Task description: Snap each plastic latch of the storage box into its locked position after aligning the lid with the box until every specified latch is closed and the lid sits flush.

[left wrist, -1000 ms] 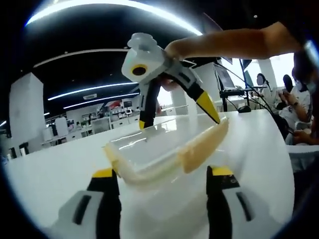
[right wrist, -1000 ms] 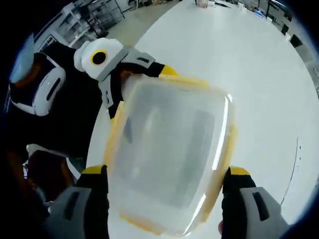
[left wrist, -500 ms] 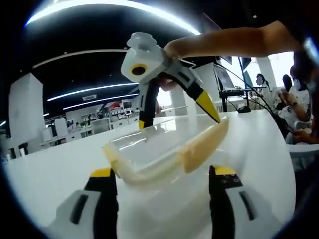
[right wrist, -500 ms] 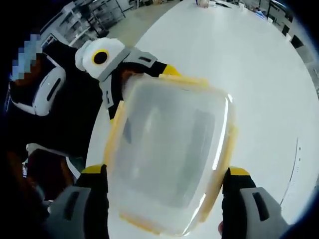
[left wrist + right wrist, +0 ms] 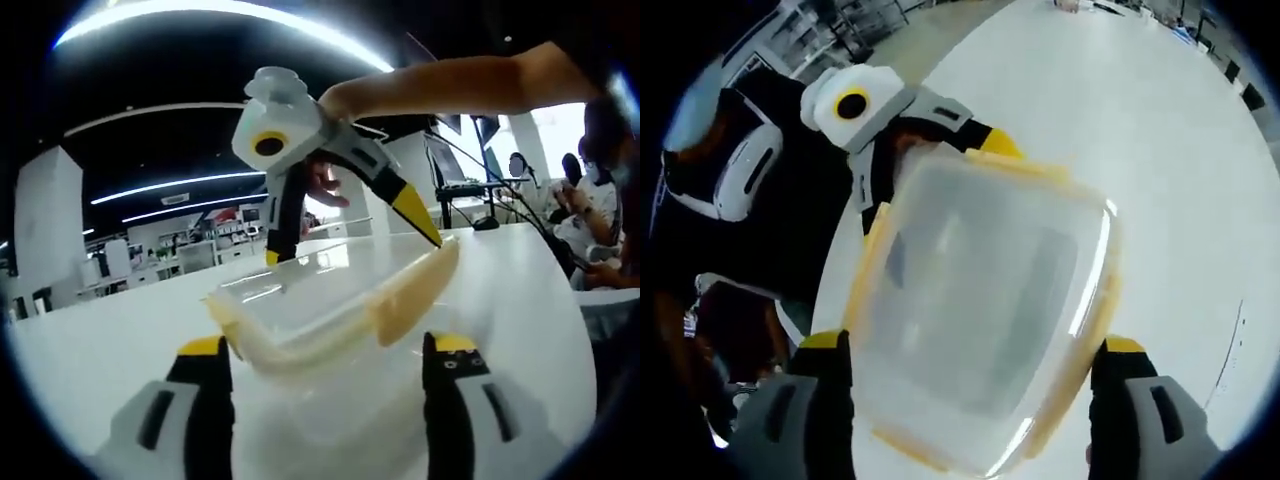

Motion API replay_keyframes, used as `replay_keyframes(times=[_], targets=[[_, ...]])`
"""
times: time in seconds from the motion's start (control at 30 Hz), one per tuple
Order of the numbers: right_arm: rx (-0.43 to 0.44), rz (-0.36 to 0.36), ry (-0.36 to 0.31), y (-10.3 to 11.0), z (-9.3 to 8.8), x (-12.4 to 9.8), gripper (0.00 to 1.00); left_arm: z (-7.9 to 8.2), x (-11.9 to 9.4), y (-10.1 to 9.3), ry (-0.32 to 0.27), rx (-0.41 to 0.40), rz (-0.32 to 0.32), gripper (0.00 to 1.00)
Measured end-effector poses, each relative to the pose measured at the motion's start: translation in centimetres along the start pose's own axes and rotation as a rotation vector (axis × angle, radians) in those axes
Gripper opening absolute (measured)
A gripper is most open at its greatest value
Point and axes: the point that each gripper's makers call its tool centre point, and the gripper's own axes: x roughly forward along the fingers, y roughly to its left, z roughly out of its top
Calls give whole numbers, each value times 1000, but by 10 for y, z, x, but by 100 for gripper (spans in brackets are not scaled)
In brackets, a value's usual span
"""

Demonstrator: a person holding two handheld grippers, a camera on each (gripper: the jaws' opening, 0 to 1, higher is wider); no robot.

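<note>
Clear yellow-latched storage box [image 5: 330, 310] on white table [image 5: 110, 330], between left gripper [image 5: 325, 365] and right gripper [image 5: 350, 235].

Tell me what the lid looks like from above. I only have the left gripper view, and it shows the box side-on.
Observer: In the right gripper view the translucent lid is seen whole from above, with yellow edging along all four sides.
Operator: Where do the right gripper's own jaws sit?
Observer: The right gripper is open, with one jaw outside each long side of the lid at its near end.
Operator: And my left gripper, seen from there?
Observer: The left gripper is at the lid's far end, with one yellow tip by the far corner. I cannot tell whether it touches.
</note>
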Motion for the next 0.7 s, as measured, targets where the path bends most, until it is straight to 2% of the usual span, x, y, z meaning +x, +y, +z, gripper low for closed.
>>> replay_keyframes(times=[0.17,0.3,0.43,0.47,0.7], targets=[[29,9,28,-7,1,-4,97,0,1,0,8,2,3,75],[54,33,18,0,4,0,93,1,1,1,9,3,0,76],[64,69,33,8,6,5,88,0,2,1,9,5,-1,76],[61,58,42,6,5,5,88,0,2,1,8,5,-2,76],[85,78,37,15,11,12,89,-1,4,0,6,3,-1,77]])
